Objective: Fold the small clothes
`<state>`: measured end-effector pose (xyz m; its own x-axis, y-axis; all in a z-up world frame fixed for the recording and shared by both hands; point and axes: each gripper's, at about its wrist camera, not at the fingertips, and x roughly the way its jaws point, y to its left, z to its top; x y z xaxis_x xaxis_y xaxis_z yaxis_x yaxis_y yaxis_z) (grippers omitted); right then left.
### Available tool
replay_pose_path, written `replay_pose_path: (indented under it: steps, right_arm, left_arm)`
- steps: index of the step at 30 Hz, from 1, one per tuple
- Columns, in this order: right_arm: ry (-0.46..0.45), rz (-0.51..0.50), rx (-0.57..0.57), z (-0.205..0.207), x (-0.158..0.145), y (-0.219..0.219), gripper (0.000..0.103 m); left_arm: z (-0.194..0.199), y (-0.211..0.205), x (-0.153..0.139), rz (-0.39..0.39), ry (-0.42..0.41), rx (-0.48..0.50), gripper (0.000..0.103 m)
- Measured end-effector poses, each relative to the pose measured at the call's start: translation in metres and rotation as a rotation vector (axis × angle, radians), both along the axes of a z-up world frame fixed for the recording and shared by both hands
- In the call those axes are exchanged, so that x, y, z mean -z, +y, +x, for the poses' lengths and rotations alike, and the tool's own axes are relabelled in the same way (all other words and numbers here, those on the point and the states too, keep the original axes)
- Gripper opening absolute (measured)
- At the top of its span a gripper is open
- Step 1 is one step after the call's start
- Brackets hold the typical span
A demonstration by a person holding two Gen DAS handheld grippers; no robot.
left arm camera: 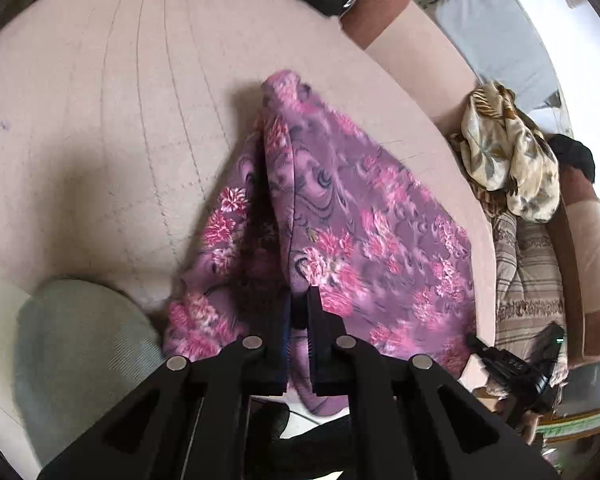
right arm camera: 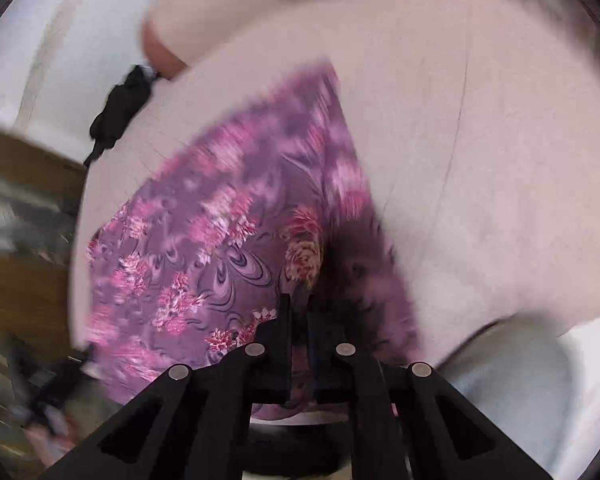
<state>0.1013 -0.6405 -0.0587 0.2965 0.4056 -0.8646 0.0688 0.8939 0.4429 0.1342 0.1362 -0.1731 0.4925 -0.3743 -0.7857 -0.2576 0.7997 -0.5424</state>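
Purple floral garment (left arm camera: 340,216), pink blooms on violet ground, lies across the centre and lower right of the left wrist frame on a pale pink cushioned surface (left arm camera: 100,128), one edge raised into a fold running up to the middle of the frame. Left gripper (left arm camera: 299,300), bottom centre, has its fingers clamped on the near edge of that cloth; right gripper (right arm camera: 299,304), bottom centre of its blurred frame, likewise pinches the garment (right arm camera: 204,248). Cream leaf-print cloth (left arm camera: 508,160) is heaped at right; grey-green cushion (left arm camera: 80,344) sits at lower left.
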Motion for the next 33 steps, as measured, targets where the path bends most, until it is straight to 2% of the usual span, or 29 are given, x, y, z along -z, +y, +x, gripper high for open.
replay_pose_path:
  steps: [1,2,3,4,5,6,9,10,11,12,14,17,20,22,26,28,31,33]
  right_arm:
    - [-0.007,-0.032,-0.007,-0.002,-0.003,0.005,0.005]
    - [0.008,-0.041,-0.015,-0.002,0.000,0.009,0.005]
    - [0.028,-0.060,-0.026,0.001,0.009,0.014,0.005]
    - [0.067,-0.107,-0.038,0.007,0.028,0.022,0.006]
    - [0.116,-0.115,-0.038,0.011,0.044,0.023,0.008]
    - [0.143,-0.085,-0.011,0.011,0.053,0.021,0.008]
    - [0.081,-0.016,0.028,-0.002,0.032,0.009,0.028]
    - [0.056,0.002,0.039,-0.008,0.023,0.005,0.048]
    - [0.039,0.016,0.048,-0.013,0.017,0.001,0.059]
    - [0.025,0.031,0.052,-0.017,0.010,-0.001,0.059]
    - [0.005,0.076,0.045,-0.027,-0.005,-0.002,0.060]
    - [-0.038,0.164,0.001,-0.037,-0.030,0.011,0.067]
    - [-0.100,0.162,-0.074,-0.045,-0.050,0.036,0.073]
    - [-0.122,0.171,-0.123,-0.045,-0.059,0.052,0.073]
    - [-0.149,0.222,-0.205,-0.047,-0.067,0.076,0.076]
    - [-0.150,0.230,-0.216,-0.048,-0.064,0.079,0.078]
    - [-0.104,0.271,-0.250,-0.039,-0.051,0.093,0.078]
    - [-0.080,0.256,-0.286,-0.030,-0.047,0.109,0.078]
  left_arm:
    - [0.000,-0.002,-0.001,0.035,0.003,0.007,0.006]
    - [0.006,-0.009,0.007,0.106,0.029,0.028,0.006]
    - [0.011,-0.012,0.016,0.143,0.058,0.030,0.006]
    - [0.017,-0.014,0.030,0.153,0.105,0.028,0.007]
    - [0.020,-0.014,0.042,0.130,0.148,0.030,0.007]
    - [0.019,-0.016,0.043,0.132,0.153,0.031,0.007]
    - [0.001,-0.023,0.019,0.190,0.068,0.033,0.013]
    - [-0.006,-0.024,0.011,0.215,0.038,0.038,0.028]
    - [-0.012,-0.024,0.004,0.239,0.012,0.035,0.045]
    - [-0.019,-0.022,-0.002,0.252,-0.011,0.023,0.048]
    - [-0.027,-0.018,-0.010,0.254,-0.041,0.011,0.048]
    - [-0.040,-0.012,-0.021,0.208,-0.066,-0.017,0.051]
    - [-0.042,-0.010,-0.026,0.217,-0.079,-0.033,0.059]
    - [-0.046,-0.006,-0.033,0.246,-0.097,-0.053,0.061]
    - [-0.044,-0.001,-0.038,0.270,-0.105,-0.083,0.076]
    - [-0.036,0.004,-0.036,0.281,-0.093,-0.088,0.076]
    - [-0.031,0.015,-0.030,0.277,-0.088,-0.107,0.076]
    - [-0.031,0.024,-0.021,0.263,-0.071,-0.134,0.077]
